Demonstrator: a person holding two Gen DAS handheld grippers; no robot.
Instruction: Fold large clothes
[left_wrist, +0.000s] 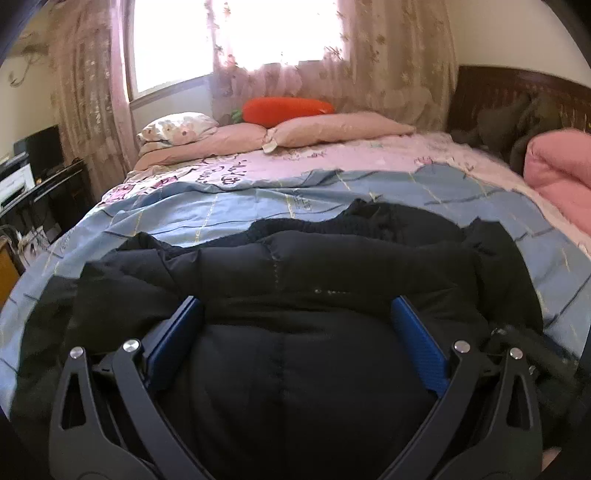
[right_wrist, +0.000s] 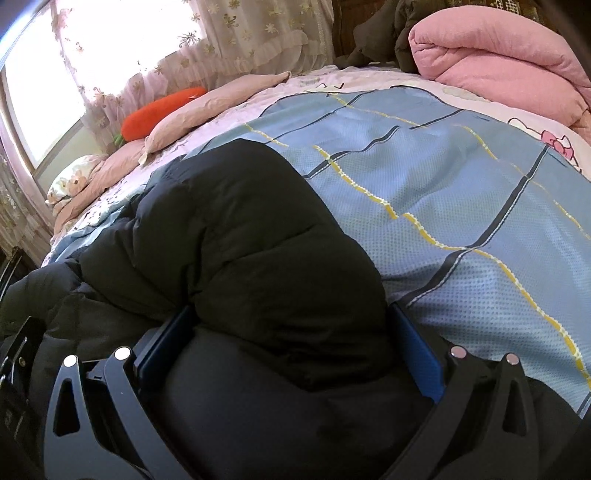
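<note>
Black puffer jacket (left_wrist: 295, 280) fabric fills the space between the blue pads of the left claw (left_wrist: 295, 314), whose jaws stand wide apart with the quilted bulk bulging between them; whether they press it I cannot tell. Likewise the right claw (right_wrist: 290, 321) is spread wide around a thick fold of the same jacket (right_wrist: 236, 229), pads against its sides. It lies on a blue checked sheet (right_wrist: 443, 177) over the bed. Further back sit pink pillows (left_wrist: 332, 129), an orange carrot cushion (left_wrist: 288, 109) and a folded pink quilt (right_wrist: 498, 62).
</note>
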